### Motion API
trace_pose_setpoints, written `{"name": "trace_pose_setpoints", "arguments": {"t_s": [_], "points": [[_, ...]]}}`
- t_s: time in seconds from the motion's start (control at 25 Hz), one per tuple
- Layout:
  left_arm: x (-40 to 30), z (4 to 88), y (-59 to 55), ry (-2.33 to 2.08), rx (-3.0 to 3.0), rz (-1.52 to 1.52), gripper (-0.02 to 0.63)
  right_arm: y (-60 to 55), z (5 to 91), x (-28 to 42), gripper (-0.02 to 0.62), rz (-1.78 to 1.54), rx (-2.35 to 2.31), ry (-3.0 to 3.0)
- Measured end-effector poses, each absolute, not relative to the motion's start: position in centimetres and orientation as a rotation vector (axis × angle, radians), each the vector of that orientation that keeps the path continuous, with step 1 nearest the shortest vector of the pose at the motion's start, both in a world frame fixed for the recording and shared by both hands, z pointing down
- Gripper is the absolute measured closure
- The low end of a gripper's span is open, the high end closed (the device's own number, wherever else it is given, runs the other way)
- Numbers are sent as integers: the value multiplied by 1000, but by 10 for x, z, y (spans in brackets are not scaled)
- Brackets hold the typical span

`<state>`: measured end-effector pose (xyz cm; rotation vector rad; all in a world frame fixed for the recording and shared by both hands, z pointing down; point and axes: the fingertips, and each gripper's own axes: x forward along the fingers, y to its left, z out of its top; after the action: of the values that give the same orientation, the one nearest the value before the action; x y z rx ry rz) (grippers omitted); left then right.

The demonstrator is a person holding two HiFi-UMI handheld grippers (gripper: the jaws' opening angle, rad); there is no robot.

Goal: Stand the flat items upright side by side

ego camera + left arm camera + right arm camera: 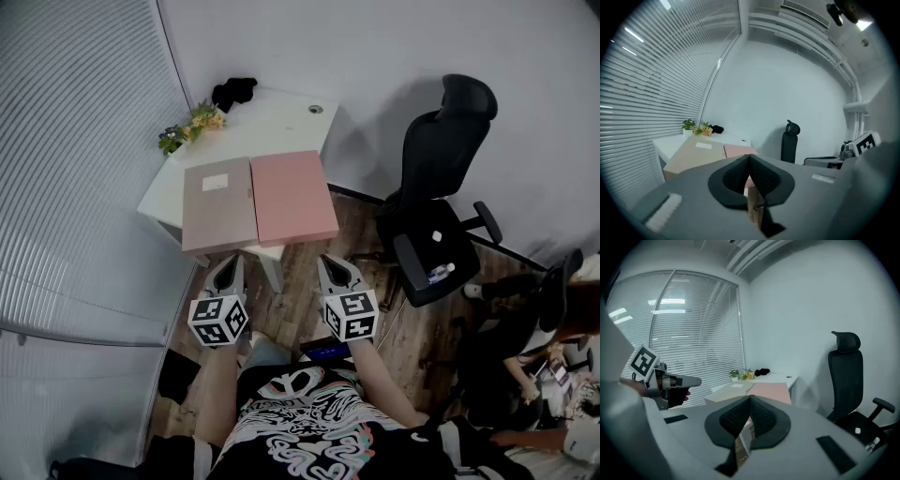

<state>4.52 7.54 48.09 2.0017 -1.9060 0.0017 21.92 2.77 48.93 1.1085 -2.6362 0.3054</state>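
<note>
Two flat box-like items lie side by side on a white corner desk (281,117): a beige one (218,203) with a white label on the left and a pink one (292,197) on the right. Both overhang the desk's near edge. My left gripper (227,267) is held short of the beige item (691,154), jaws shut and empty. My right gripper (335,269) hovers short of the pink item (772,392), also shut with nothing in it. Neither gripper touches an item. In the left gripper view the pink item (738,150) shows just past the jaws.
A small plant with flowers (190,127) and a black object (234,91) sit at the desk's far end. A black office chair (441,206) stands to the right. Window blinds (66,169) run along the left. Another person (553,375) sits at the far right.
</note>
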Motion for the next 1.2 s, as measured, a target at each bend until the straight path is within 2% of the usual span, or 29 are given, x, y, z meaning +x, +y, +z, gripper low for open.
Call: {"name": "trace_pose_setpoints", "arguments": {"t_s": [0.4, 0.56, 0.64, 0.72, 0.76, 0.84, 0.96, 1.08, 1.2], "points": [[54, 469, 80, -1919, 2001, -50, 604, 27, 482, 233, 594, 342, 1119, -2657], [59, 470, 80, -1913, 2000, -46, 604, 23, 489, 240, 594, 498, 1120, -2670], [60, 469, 79, -1908, 2002, -44, 591, 21, 495, 244, 592, 575, 1126, -2659], [64, 470, 78, -1897, 2007, -37, 539, 19, 497, 249, 591, 614, 1141, -2650], [66, 472, 77, -1891, 2013, -25, 523, 18, 498, 251, 582, 635, 1144, -2652], [72, 477, 77, -1880, 2030, 23, 488, 17, 499, 254, 517, 713, 1142, -2678], [81, 486, 74, -1864, 2067, 135, 441, 7, 496, 262, 474, 886, 1155, -2740], [88, 493, 70, -1855, 2105, 260, 424, -4, 500, 271, 425, 1004, 1191, -2741], [93, 502, 64, -1832, 2133, 370, 413, -11, 512, 276, 404, 1099, 1217, -2705]]}}
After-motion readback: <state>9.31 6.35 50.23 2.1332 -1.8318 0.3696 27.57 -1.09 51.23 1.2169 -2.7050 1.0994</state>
